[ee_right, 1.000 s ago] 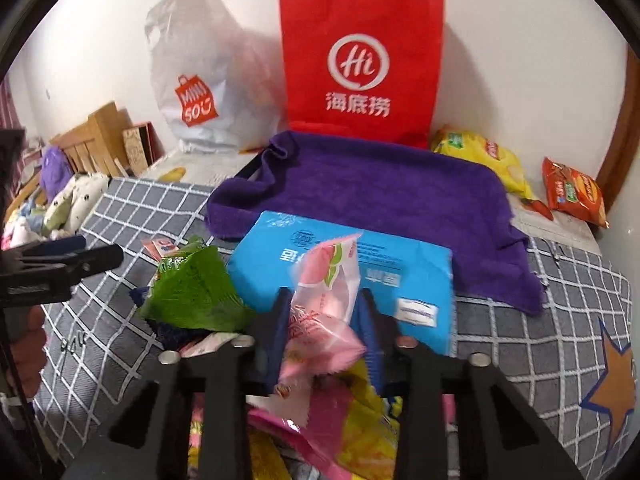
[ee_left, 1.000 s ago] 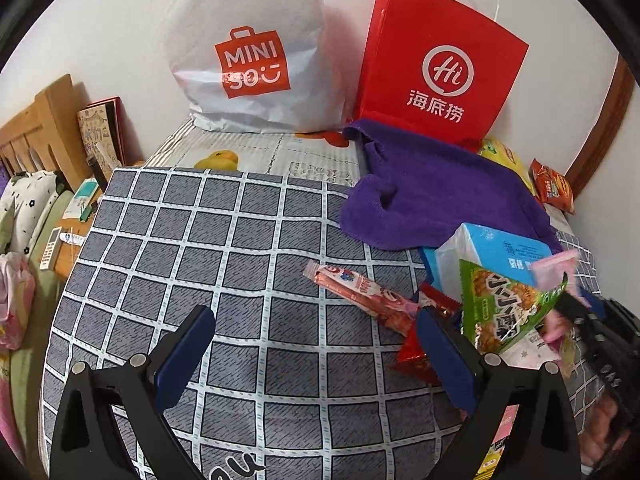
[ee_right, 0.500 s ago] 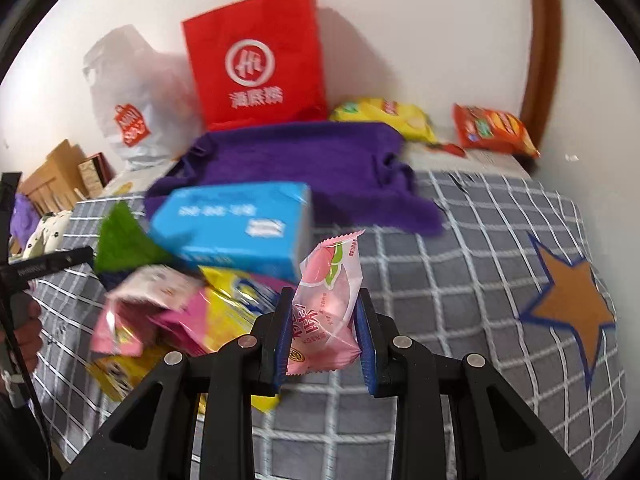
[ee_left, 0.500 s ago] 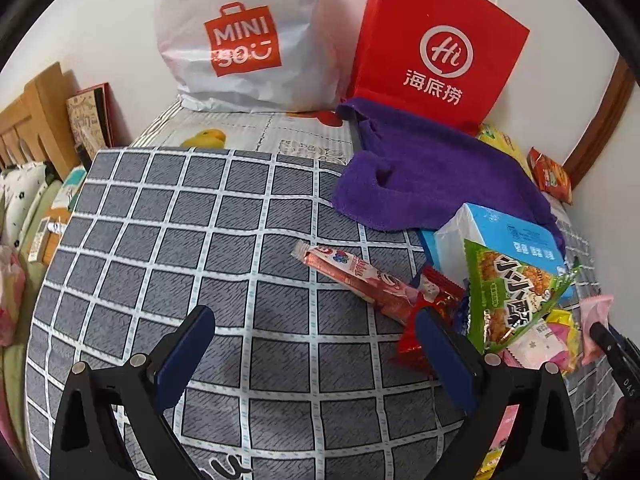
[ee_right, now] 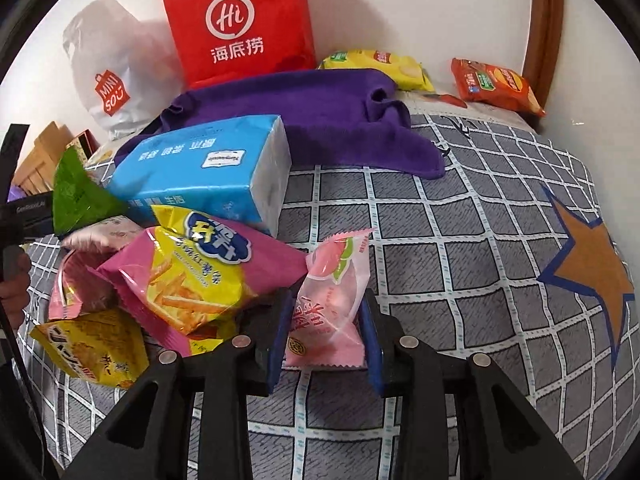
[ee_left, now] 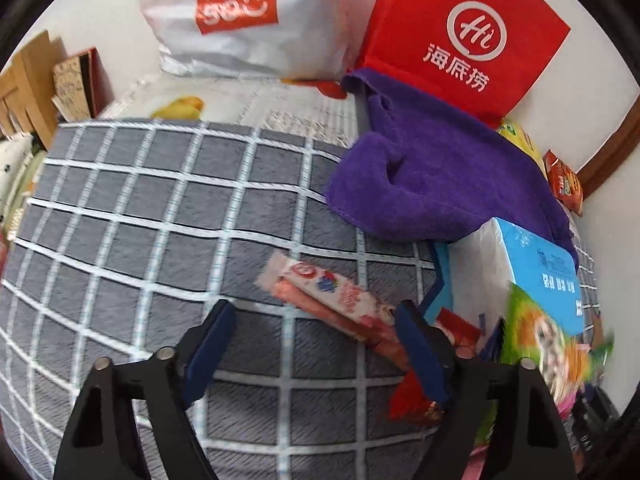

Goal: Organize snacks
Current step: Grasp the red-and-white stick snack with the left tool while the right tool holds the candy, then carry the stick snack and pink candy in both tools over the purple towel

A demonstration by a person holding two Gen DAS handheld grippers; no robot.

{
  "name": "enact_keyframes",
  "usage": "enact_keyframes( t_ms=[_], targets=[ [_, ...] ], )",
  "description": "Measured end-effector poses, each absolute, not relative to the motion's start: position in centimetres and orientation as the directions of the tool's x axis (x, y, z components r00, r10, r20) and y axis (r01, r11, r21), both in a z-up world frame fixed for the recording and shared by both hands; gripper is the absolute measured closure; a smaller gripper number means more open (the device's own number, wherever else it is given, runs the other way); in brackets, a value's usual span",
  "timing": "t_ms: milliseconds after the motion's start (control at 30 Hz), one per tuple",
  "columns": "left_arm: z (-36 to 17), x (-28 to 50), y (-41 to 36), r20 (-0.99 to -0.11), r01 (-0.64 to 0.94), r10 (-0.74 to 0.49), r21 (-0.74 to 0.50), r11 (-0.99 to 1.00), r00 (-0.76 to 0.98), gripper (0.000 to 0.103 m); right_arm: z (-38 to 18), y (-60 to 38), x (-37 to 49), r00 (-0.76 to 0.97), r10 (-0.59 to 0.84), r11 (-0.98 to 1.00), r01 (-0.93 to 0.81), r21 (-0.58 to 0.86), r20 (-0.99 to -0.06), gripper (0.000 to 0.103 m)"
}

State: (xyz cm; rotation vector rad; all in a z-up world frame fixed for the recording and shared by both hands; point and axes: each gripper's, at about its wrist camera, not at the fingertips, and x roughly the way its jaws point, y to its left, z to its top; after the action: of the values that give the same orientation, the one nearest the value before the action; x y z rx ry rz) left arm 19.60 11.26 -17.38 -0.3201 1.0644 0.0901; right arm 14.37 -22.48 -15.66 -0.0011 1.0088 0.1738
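Pink packet (ee_right: 328, 300) sits between my right hand-held gripper's (ee_right: 325, 334) pads, pinched there, low over the checked bed cover (ee_right: 460, 264), just beside the snack pile (ee_right: 192, 276). My left hand-held gripper (ee_left: 316, 344) is spread wide and holds nothing, its right pad near the long sausage stick (ee_left: 332, 300).

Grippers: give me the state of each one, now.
Left gripper: open, holding nothing.
Right gripper: fingers shut on the pink snack packet.
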Motion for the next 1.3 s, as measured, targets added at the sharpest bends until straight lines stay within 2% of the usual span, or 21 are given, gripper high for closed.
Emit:
enact_keyframes(
  t_ms=[167,267,300,333,633,800,1100,1200,1300],
  targets=[
    [-17.7,20.4,10.4,-0.864,-0.227,-0.081,-0.220,0.949,0.497,0.036,-16.8,-22.3,14.7,0.508,0.125,0.985,-0.164,0.047,-0.852,0.059],
    [-17.8,20.6,9.8,-0.859,-0.202,-0.097,-0.225,0.953,0.502,0.052,-16.9,-22.0,14.7,0.524,0.116,0.984,-0.175,0.027,-0.844,0.059],
    [-17.8,20.6,9.6,-0.858,-0.190,-0.108,-0.231,0.954,0.502,0.061,-16.9,-21.9,14.7,0.527,0.115,0.984,-0.176,0.023,-0.842,0.059],
    [-17.8,20.6,9.4,-0.856,-0.179,-0.117,-0.236,0.955,0.504,0.063,-16.9,-21.9,14.8,0.530,0.115,0.984,-0.176,0.023,-0.840,0.059],
    [-16.5,19.4,9.7,-0.833,-0.129,-0.177,-0.283,0.950,0.525,0.086,-16.4,-22.2,14.5,0.542,0.134,0.984,-0.173,0.046,-0.830,0.070],
    [-15.5,17.4,10.3,-0.822,-0.114,-0.182,-0.286,0.951,0.540,0.090,-15.6,-22.3,13.9,0.554,0.130,0.985,-0.166,0.044,-0.822,0.073],
    [-13.9,13.3,12.0,-0.828,-0.126,-0.161,-0.268,0.955,0.537,0.091,-13.9,-22.3,11.7,0.573,0.142,0.986,-0.153,0.065,-0.807,0.073],
    [-14.6,12.5,12.3,-0.842,-0.135,-0.158,-0.263,0.955,0.516,0.090,-13.9,-22.3,11.0,0.566,0.144,0.986,-0.151,0.069,-0.812,0.073],
    [-15.5,12.4,12.0,-0.857,-0.149,-0.126,-0.228,0.962,0.500,0.085,-14.4,-22.2,10.6,0.556,0.142,0.986,-0.152,0.068,-0.819,0.073]
  ],
)
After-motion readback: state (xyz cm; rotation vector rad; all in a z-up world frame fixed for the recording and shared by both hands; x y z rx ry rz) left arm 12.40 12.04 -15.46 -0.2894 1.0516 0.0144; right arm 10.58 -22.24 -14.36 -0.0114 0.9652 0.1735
